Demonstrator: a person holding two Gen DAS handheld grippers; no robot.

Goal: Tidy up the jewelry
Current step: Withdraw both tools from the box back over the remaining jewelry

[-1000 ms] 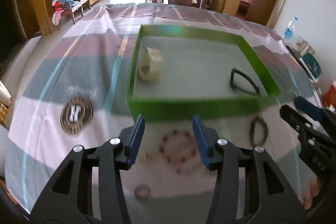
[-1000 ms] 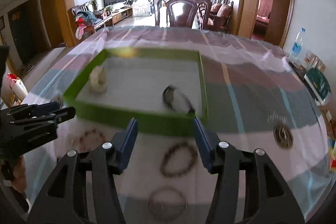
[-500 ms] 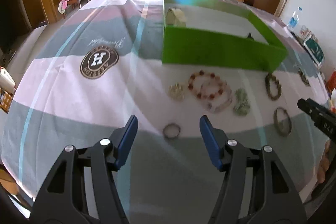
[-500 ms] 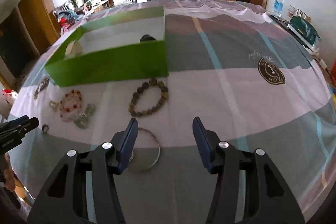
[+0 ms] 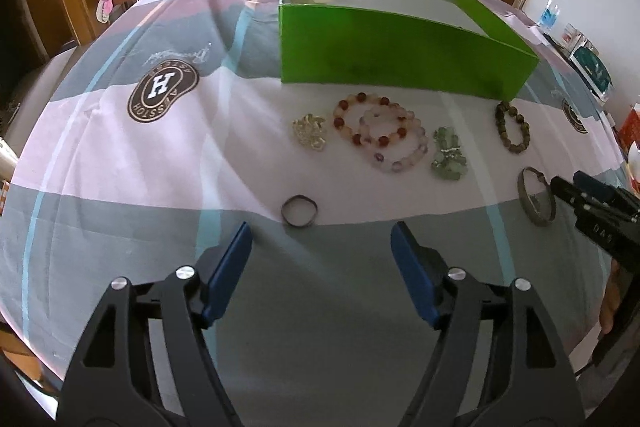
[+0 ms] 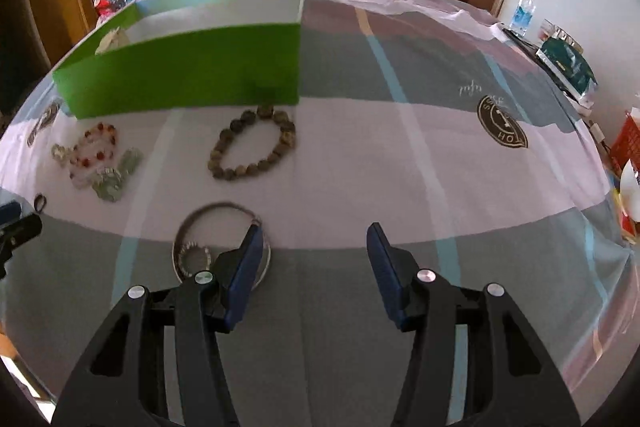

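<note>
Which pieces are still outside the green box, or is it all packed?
Mostly outside: beaded bracelets, ring and bangle lie on the cloth before the green box.

I see green box (image 5: 392, 67) with matt card walls, pale smooth inside. Tablecloth (image 5: 160, 167) under box is soft woven cloth, faintly creased, printed logo flat. In front of box: red-and-clear bead bracelet (image 5: 372, 123) glossy, glassy; dark bead bracelet (image 6: 252, 147) rough, dull, stone-like. Thin bangle (image 6: 220, 243) nearer me looks brushed metal. Small ring (image 5: 300, 211) dull metal. Left gripper (image 5: 320, 247) matt black plastic, blue pads smooth; right gripper (image 6: 314, 259) same.
</note>
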